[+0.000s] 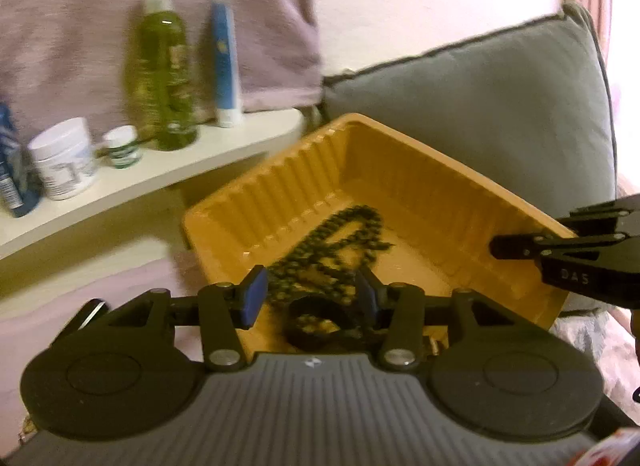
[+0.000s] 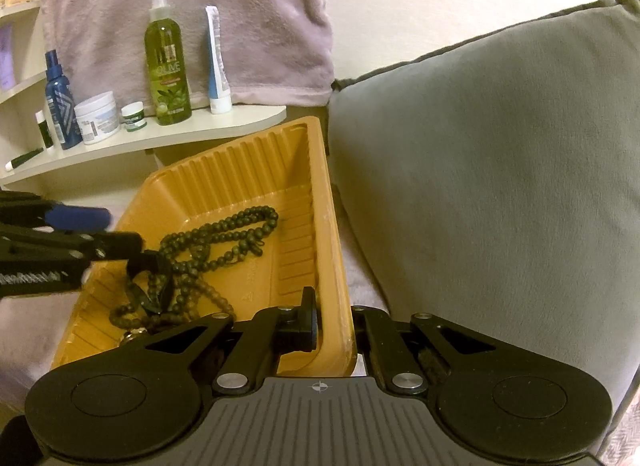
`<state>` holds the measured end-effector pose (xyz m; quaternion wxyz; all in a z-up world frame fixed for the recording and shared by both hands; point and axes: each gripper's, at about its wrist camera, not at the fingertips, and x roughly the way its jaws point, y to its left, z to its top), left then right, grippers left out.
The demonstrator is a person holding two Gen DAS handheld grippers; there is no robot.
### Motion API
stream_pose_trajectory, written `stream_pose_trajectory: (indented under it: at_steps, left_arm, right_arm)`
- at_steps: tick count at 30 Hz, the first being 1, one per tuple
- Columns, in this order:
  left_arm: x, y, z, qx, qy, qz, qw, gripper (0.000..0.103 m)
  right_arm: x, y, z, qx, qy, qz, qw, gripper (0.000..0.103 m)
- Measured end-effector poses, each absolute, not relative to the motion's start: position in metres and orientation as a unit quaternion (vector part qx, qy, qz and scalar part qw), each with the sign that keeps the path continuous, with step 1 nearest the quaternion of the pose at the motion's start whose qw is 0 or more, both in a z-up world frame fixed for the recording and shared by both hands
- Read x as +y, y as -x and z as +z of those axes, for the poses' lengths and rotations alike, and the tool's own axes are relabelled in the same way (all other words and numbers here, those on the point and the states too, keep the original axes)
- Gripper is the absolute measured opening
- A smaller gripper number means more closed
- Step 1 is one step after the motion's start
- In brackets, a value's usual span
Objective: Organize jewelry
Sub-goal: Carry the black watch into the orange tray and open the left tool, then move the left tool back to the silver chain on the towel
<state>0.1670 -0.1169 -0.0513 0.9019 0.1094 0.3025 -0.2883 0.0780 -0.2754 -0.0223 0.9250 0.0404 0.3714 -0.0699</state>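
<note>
Tray (image 2: 320,234), mustard plastic, ribbed walls, lying tilted on the pink bedding against a grey cushion (image 2: 500,169). Contents: one long string of dark beads (image 2: 224,234), looped from the tray's middle toward its near left corner; one dark ring-shaped piece, apparently a bracelet (image 1: 320,322), at the near edge among the bead loops. Right gripper (image 2: 336,330): fingers closed on the tray's right wall near its near corner, one pad (image 2: 310,318) inside, the other outside, steadying the tray. Left gripper (image 1: 310,298): reaches in over the near left edge, blue pads (image 1: 252,298) spread apart, with the bracelet and bead strands between and just below them; nothing is pinched yet as far as can be judged. Step in hand, by judgement: placing or arranging the bracelet in the tray. Handling note: keep the right grip firm so the tray does not slide on soft bedding; move the left pads low and slow, since bead loops are likely to snag and drag along. Background: shelf (image 2: 192,133) with green bottle (image 2: 166,65), tube, jars.
</note>
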Motion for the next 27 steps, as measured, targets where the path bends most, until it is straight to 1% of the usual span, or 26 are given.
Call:
stream_pose_trajectory:
  at_steps: [8,12,20,27]
  left_arm:
    - [-0.061,-0.157,-0.045,0.297,-0.091,-0.215,0.926,0.045]
    - [-0.032,-0.144,-0.053,0.298,-0.086,-0.165,0.936,0.049]
    - [0.018,-0.116,-0.077,0.309,-0.070,-0.080,0.945,0.049]
    - [0.059,-0.113,-0.085,0.310,-0.050,-0.017,0.949,0.049]
  right_arm:
    - [-0.275,-0.078,-0.022,0.372,-0.039,-0.071,0.925,0.005]
    - [-0.274,-0.078,-0.022,0.372,-0.038,-0.071,0.925,0.005]
    - [-0.273,-0.078,-0.025,0.376,-0.034,-0.073,0.923,0.004]
    - [-0.273,-0.081,-0.026,0.378,-0.030,-0.074,0.922,0.005]
